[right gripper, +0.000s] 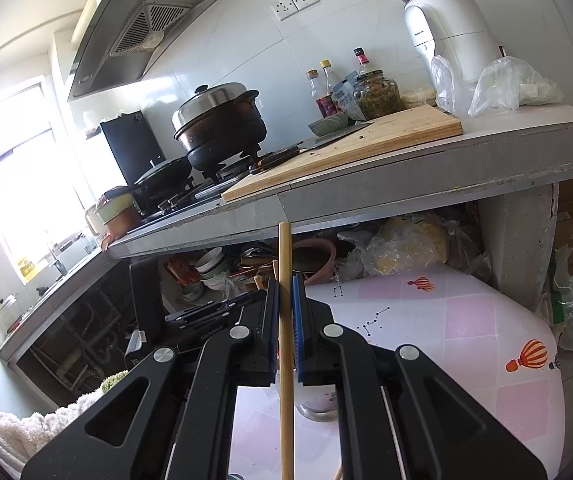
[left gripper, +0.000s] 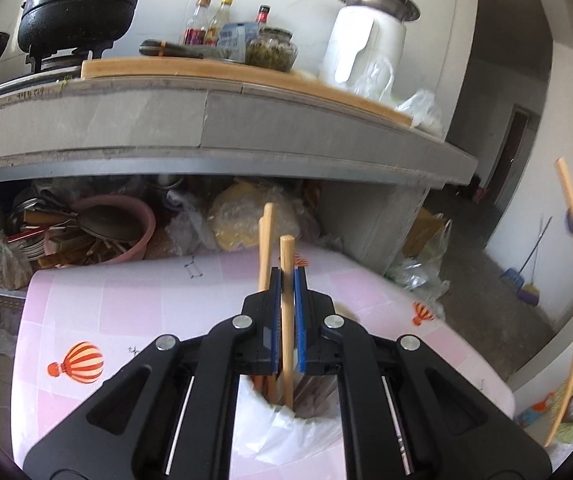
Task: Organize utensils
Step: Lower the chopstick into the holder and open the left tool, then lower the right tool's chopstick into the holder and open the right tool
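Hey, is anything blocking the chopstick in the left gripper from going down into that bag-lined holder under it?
Nothing visible blocks it. The left gripper is shut on a wooden chopstick whose lower end already reaches into the bag-lined holder. Other chopsticks stand in the holder just left of it, and there looks to be room beside them.

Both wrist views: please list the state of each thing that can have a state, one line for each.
left gripper: shut on a chopstick, upright, lower end in the bag-lined holder.
right gripper: shut on a second chopstick, upright.
black pot: on the stove, lid on.
glass jar: closed, filled.
knife: lying flat on the cutting board.
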{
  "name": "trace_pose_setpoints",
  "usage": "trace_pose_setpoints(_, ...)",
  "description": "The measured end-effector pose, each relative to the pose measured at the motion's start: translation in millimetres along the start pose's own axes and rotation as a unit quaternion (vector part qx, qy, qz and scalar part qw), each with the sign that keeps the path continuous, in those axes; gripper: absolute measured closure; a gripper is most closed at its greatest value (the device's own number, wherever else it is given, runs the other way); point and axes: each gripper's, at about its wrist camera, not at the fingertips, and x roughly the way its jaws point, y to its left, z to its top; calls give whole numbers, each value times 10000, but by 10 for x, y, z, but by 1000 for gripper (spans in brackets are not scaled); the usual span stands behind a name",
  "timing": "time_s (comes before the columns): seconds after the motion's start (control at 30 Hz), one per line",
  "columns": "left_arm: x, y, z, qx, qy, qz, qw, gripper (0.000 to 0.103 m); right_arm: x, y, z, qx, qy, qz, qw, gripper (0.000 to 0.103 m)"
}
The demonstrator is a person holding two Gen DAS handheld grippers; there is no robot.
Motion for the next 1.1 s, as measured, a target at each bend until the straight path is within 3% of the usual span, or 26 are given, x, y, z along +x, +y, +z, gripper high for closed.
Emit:
trace_pose_setpoints(0.2,-35,74,-11,-78,25,27,10000,97,42,74,54,-81,4,45,10000,96)
trace_pose_setpoints(0.23,-48,79,-7,-88,29,33,10000,95,74,94,74,-104,10,75,9999,96)
trace_pose_setpoints(0.3,-102,107,-11,-185,-8,27,9998,80,142,134,114,-152,14,142,9998,96)
trace_pose_setpoints(0.6,-689,223,-176,-391,-444,136,9982,63,735,329,460,-395,-240,610,9971,96)
trace_pose_setpoints(0.83,-1297,373,-553,-426,-711,541,9951,54,1290,336,689,-386,-433,852,9947,96)
trace_pose_setpoints(1.1,-1702,595,-911,-606,-740,1064,9897,53,1903,222,580,-362,-311,697,9964,96)
